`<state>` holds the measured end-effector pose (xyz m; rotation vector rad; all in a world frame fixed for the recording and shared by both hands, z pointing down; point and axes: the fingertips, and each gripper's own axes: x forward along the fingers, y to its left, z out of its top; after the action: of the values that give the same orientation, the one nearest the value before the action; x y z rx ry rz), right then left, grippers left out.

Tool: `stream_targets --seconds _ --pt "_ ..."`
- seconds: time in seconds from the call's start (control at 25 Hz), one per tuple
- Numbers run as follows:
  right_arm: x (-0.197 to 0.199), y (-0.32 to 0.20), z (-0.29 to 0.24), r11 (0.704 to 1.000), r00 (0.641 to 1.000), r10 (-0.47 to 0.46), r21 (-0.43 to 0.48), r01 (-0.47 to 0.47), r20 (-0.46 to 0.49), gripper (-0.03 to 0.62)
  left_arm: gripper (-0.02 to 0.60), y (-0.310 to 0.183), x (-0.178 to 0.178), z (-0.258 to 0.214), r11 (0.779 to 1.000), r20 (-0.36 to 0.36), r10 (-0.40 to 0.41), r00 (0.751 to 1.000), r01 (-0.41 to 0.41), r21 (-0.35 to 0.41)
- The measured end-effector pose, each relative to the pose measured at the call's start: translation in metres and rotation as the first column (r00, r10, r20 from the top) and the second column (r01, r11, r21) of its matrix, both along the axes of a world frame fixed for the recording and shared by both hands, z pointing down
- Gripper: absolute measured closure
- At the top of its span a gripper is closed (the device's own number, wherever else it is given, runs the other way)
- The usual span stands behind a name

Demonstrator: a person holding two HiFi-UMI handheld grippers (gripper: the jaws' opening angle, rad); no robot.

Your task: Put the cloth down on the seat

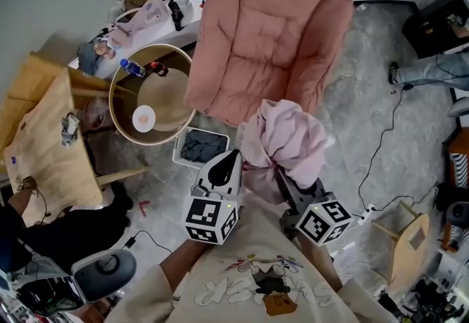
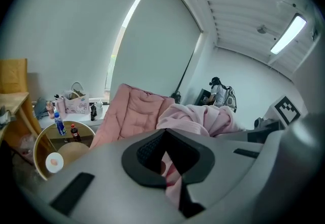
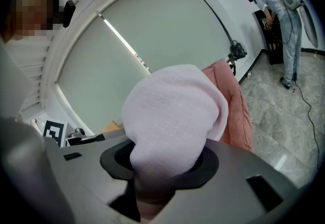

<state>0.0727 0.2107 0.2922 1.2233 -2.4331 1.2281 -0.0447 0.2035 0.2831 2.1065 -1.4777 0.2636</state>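
Pale pink cloth (image 1: 287,140): soft, rumpled, bunched into a puffy wad w/ loose folds hanging. Both grippers are clamped on it. L gripper (image 1: 233,159) has its jaws pinched on a lower fold, w/ pink fabric showing in the gap btwn them. R gripper (image 1: 283,176) has its jaws closed on a thick bunch that balloons out past the tips. The cloth sits just ahead of both grippers, at the front edge of the salmon-pink quilted lounge chair (image 1: 271,28); can't tell if it touches the cushion. The seat runs on straight ahead, beyond the cloth.

Floor is grey marbled tile (image 1: 366,94), w/ a black cable (image 1: 382,140) trailing off to the right of the R gripper. In the gripper views there's a pale wall & a big shaded window ahead.

Ahead-left of the L gripper is a round tan table (image 1: 174,115), carrying a blue bottle (image 1: 132,67), a dark red-capped bottle (image 1: 157,69) & a white disc (image 1: 144,118). A white basket (image 1: 178,149) is just left of the L gripper's tips, w/ dark clothing (image 1: 204,144) inside.
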Motion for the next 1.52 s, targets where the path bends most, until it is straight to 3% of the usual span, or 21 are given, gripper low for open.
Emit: stream_targets --seconds 0.36,0.72,0.96,1.28,1.52 --pt "0.038 -0.083 0.004 0.999 0.999 0.030 -0.014 -0.029 0.034 0.408 0.577 -0.077 0.034 -0.004 0.999 0.038 0.030 0.999 -0.029 -0.012" --pt "0.047 -0.142 0.008 0.998 0.997 -0.061 0.011 0.060 0.055 0.408 0.577 -0.123 0.047 0.010 0.997 0.056 0.018 0.998 -0.014 -0.070" --pt "0.052 -0.156 0.019 0.993 0.992 -0.116 -0.010 0.117 0.038 0.408 0.577 -0.132 0.052 0.024 0.995 0.077 0.009 0.997 -0.001 -0.100" --pt "0.030 -0.194 0.046 0.986 0.987 -0.161 -0.050 0.162 0.014 0.408 0.577 -0.163 0.036 0.077 0.984 0.064 -0.035 0.997 0.045 -0.174" --pt "0.007 -0.224 0.073 0.981 0.983 -0.182 -0.070 0.182 0.009 0.408 0.577 -0.189 0.017 0.108 0.979 0.053 -0.025 0.998 0.035 -0.199"
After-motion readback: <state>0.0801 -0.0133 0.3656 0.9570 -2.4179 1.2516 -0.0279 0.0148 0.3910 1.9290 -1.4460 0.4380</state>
